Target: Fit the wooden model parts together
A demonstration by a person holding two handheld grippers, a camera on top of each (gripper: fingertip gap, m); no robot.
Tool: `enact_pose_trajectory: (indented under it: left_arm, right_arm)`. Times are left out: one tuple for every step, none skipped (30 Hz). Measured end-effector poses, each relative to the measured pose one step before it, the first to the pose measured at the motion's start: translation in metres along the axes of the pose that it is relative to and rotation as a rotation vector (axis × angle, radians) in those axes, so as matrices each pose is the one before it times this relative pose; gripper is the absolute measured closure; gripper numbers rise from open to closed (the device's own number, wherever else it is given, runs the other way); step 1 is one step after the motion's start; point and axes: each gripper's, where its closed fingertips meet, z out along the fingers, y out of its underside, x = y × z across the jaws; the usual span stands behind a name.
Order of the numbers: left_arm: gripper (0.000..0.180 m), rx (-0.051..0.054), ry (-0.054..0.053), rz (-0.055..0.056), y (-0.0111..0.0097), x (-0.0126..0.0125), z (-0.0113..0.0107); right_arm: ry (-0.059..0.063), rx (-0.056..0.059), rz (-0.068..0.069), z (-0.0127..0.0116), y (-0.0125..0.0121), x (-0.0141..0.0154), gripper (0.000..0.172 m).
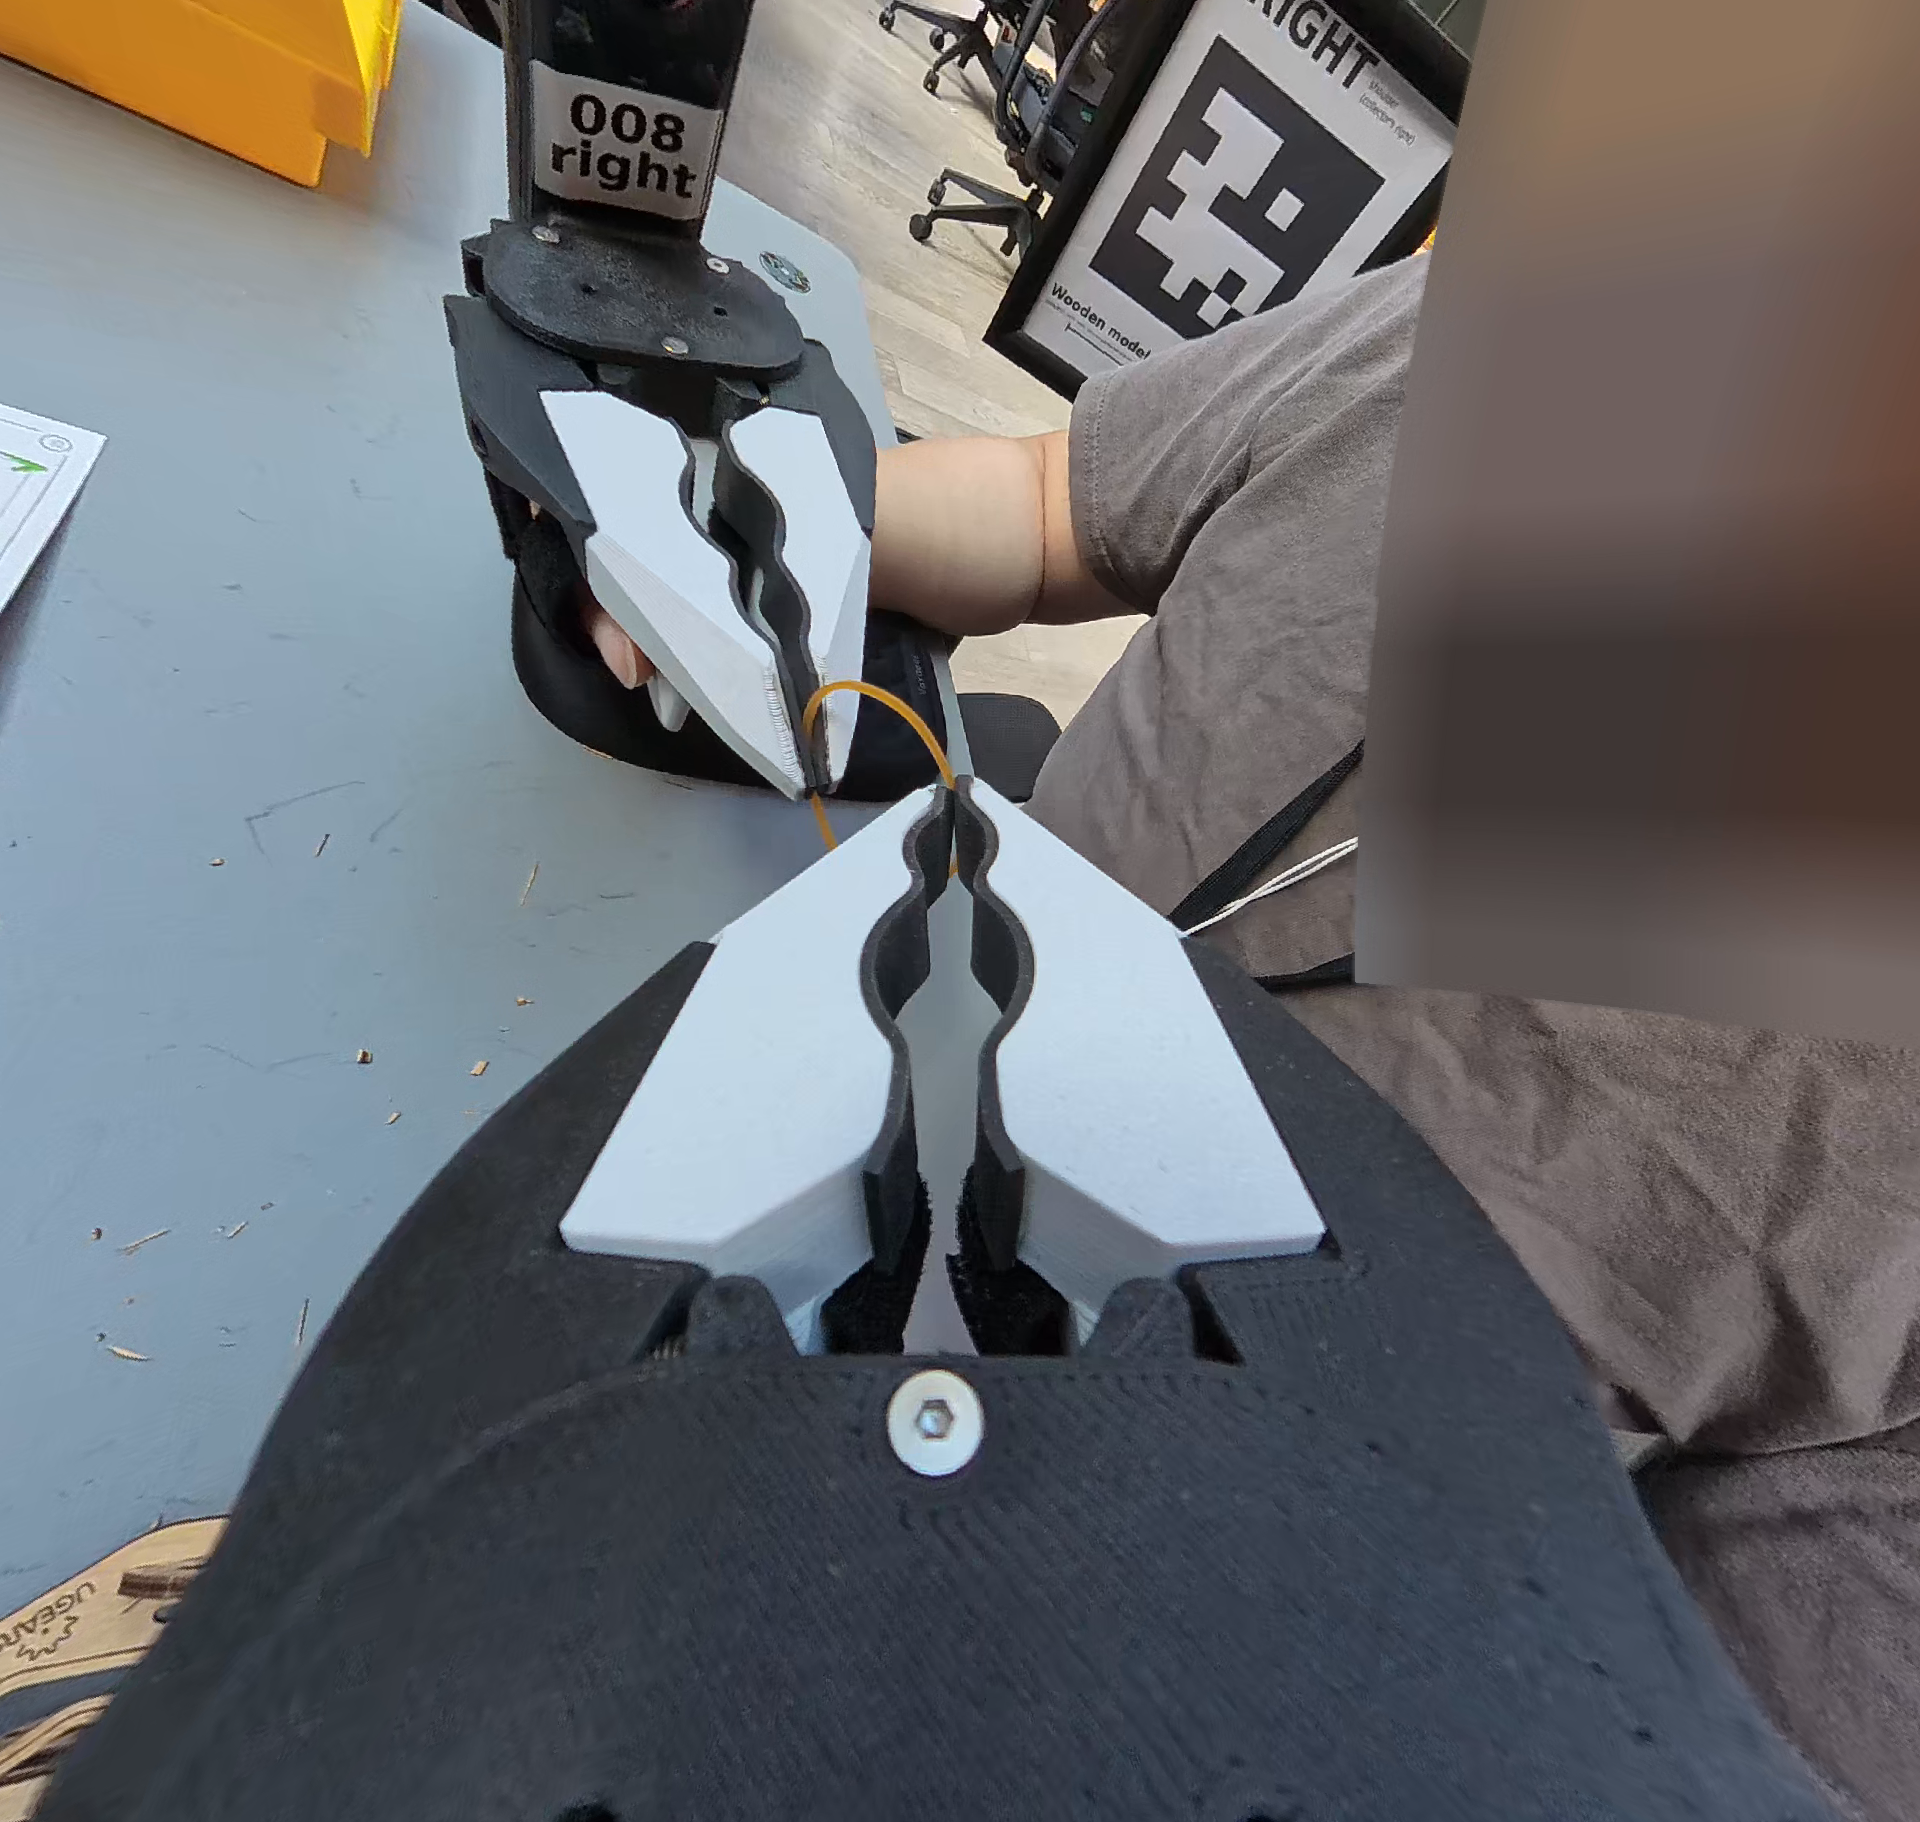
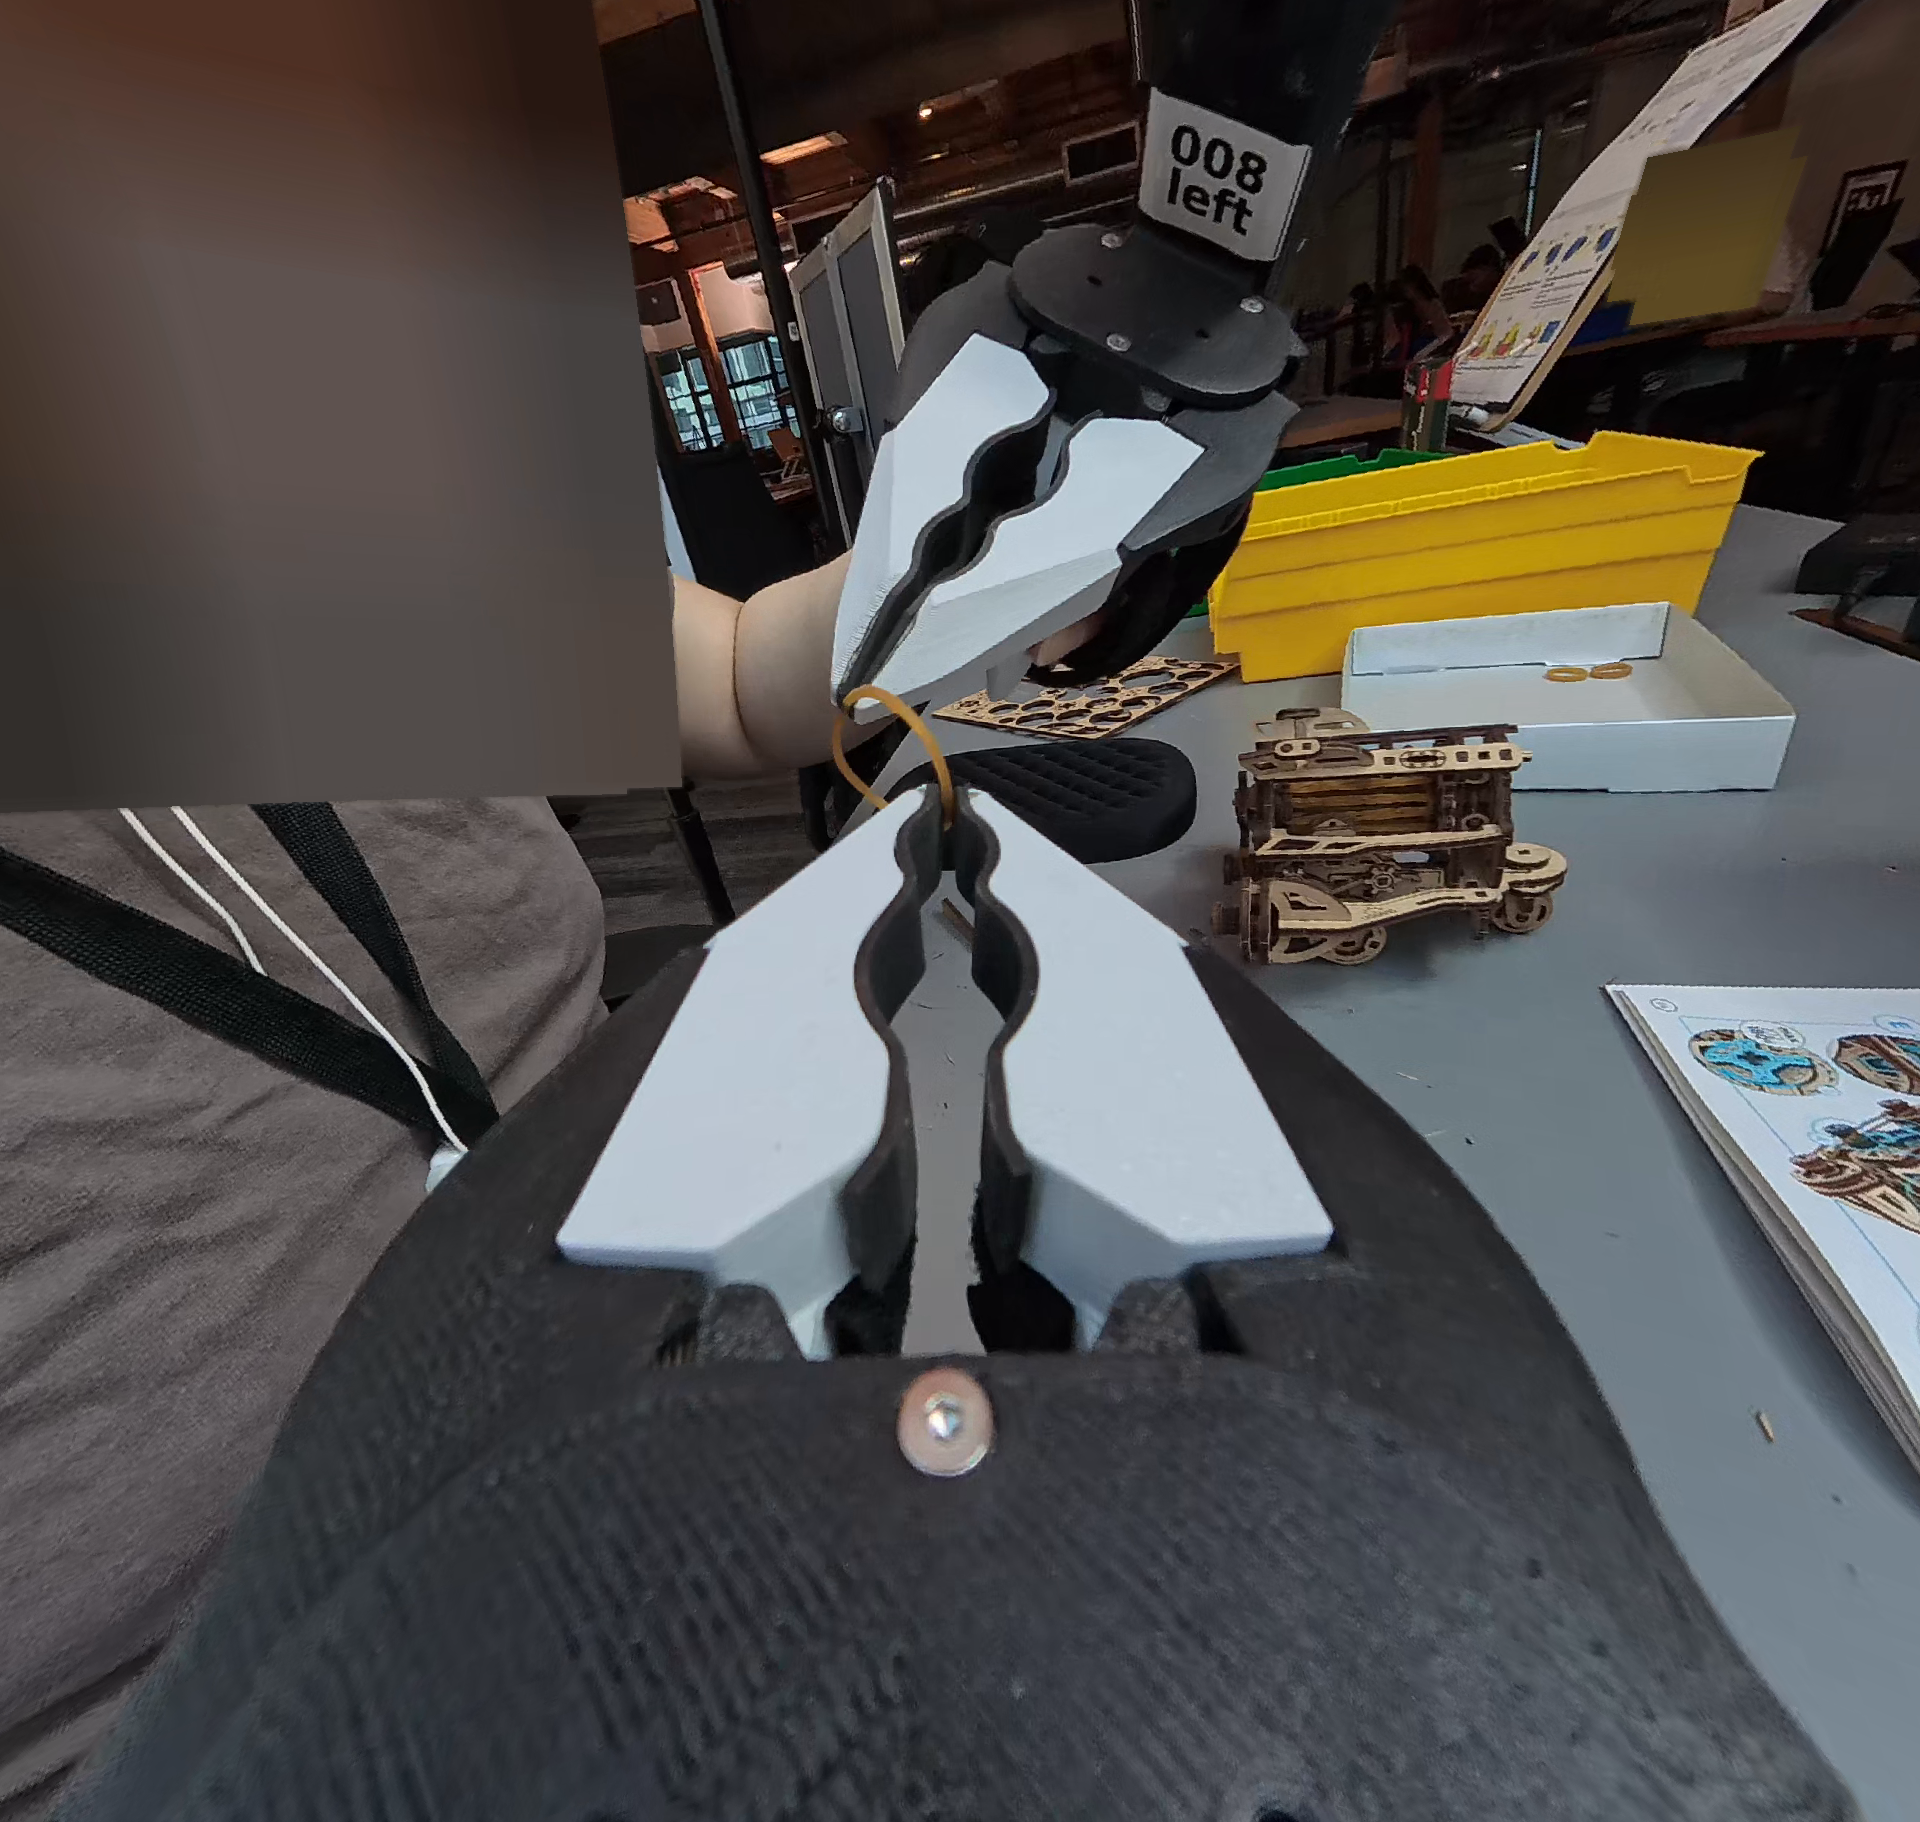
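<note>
A yellow-brown rubber band (image 1: pixel 883 707) hangs in the air between my two grippers, near the table's front edge. My left gripper (image 1: pixel 953 798) is shut on one side of the band. My right gripper (image 2: pixel 948 804) is shut on the other side of the rubber band (image 2: pixel 904 723). Each gripper also shows in the other's view: the right one (image 1: pixel 816 785) and the left one (image 2: pixel 847 697), both pinching the band at their tips. The partly built wooden model vehicle (image 2: pixel 1382 837) stands on the grey table (image 2: pixel 1455 1097) to the right.
A yellow bin (image 2: pixel 1475 546) and a white tray (image 2: pixel 1558 702) with two small rings stand behind the model. A punched-out wooden sheet (image 2: pixel 1091 702) and a black pad (image 2: pixel 1070 796) lie near the left gripper. An instruction booklet (image 2: pixel 1787 1128) lies at the right. A person sits close. My left and right fingertips are right by each other. The partly built wooden model vehicle (image 2: pixel 1382 837) is about equally far from each gripper, around 20 cm.
</note>
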Motion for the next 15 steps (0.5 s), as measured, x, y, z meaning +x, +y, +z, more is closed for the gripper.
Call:
enact_pose_trajectory:
  left_arm:
    - [0.180, 0.0126, -0.0066, -0.0040, 0.00042, -0.00183, -0.00093]
    - [0.180, 0.0160, -0.0118, -0.0047, 0.00059, -0.00285, -0.00130]
    - [0.180, 0.0152, -0.0143, -0.0049, 0.00138, -0.00344, -0.00162]
    - [0.180, 0.0109, -0.0142, -0.0061, 0.00234, -0.00365, -0.00178]
    - [0.180, 0.0094, -0.0196, -0.0052, 0.00260, -0.00437, -0.00186]
    - [0.180, 0.0077, -0.0334, 0.0032, 0.00279, -0.00575, -0.00162]
    - [0.177, 0.0072, -0.0388, 0.0167, 0.00271, -0.00507, -0.00132]
    - [0.169, 0.0148, -0.0359, 0.0240, 0.00136, -0.00360, -0.00140]
    - [0.163, 0.0230, -0.0377, 0.0226, -0.00024, -0.00318, -0.00175]
    - [0.159, 0.0266, -0.0410, 0.0181, -0.00107, -0.00362, -0.00240]
    - [0.157, 0.0244, -0.0532, 0.0128, -0.00101, -0.00560, -0.00289]
    - [0.154, 0.0213, -0.0583, 0.0108, -0.00076, -0.00641, -0.00270]
    - [0.154, 0.0266, -0.0450, 0.0089, -0.00163, -0.00414, -0.00215]
    - [0.154, 0.0318, -0.0402, 0.0059, -0.00219, -0.00301, -0.00146]
    - [0.153, 0.0289, -0.0307, 0.0080, -0.00196, -0.00122, -0.00042]
  right_arm:
    - [0.0064, 0.0017, 0.0162, -0.00094, -0.00024, 0.00198, 0.172]
    - [0.0071, -0.0077, 0.0195, -0.00050, 0.00102, 0.00236, 0.172]
    - [0.0101, -0.0110, 0.0149, -0.00033, 0.00157, 0.00261, 0.172]
    - [0.0169, -0.0111, 0.0099, -0.00022, 0.00159, 0.00329, 0.172]
    - [0.0189, -0.0126, 0.0069, 0.00005, 0.00170, 0.00334, 0.172]
    - [0.0146, -0.0154, 0.0064, 0.00010, 0.00198, 0.00236, 0.172]
    - [0.0183, -0.0187, 0.0074, 0.00015, 0.00220, 0.00282, 0.172]
    - [0.0235, -0.0185, 0.0038, 0.00020, 0.00198, 0.00320, 0.172]
    - [0.0258, -0.0167, 0.0027, 0.00002, 0.00164, 0.00346, 0.172]
    - [0.0301, -0.0211, 0.0076, -0.00014, 0.00226, 0.00426, 0.172]
    - [0.0308, -0.0177, 0.0056, -0.00028, 0.00207, 0.00455, 0.172]
    - [0.0282, -0.0157, 0.0043, -0.00035, 0.00197, 0.00404, 0.172]
    - [0.0209, -0.0152, 0.0056, -0.00021, 0.00168, 0.00287, 0.172]
    - [0.0156, -0.0104, 0.0047, -0.00025, 0.00086, 0.00176, 0.172]
    - [0.0174, -0.0071, 0.0061, -0.00027, 0.00016, 0.00180, 0.172]
